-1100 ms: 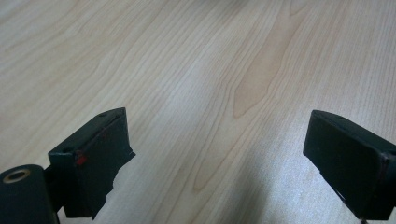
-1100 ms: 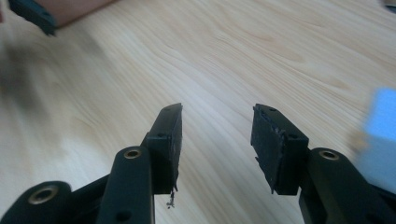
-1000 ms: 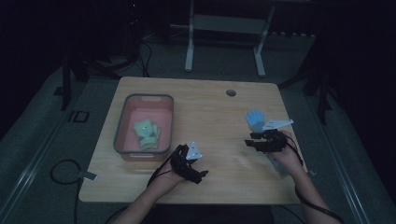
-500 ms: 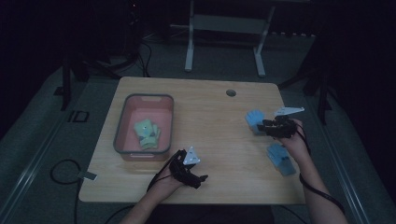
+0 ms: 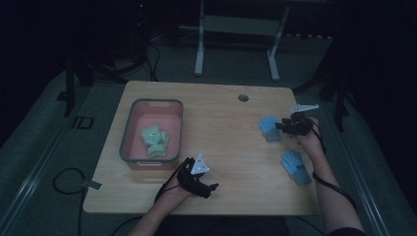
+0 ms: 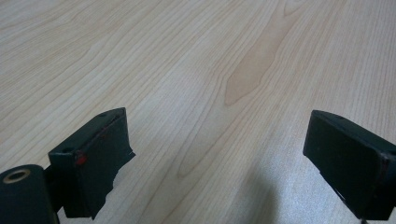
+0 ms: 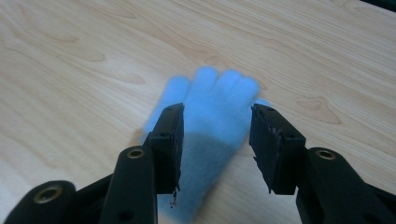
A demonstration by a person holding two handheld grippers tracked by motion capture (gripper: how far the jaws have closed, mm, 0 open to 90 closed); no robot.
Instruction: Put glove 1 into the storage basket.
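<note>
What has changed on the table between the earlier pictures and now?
The right gripper moved away from the near right edge toward the far blue glove and now hovers over its cuff; its jaws have just been opening a little, and they straddle the glove without pressing it. This uncovered the near blue glove. The left gripper, both gloves and the pink bin stayed in place.

We can read no words, numbers or brand marks on anything here; the dim high view may be hiding small print from us.
</note>
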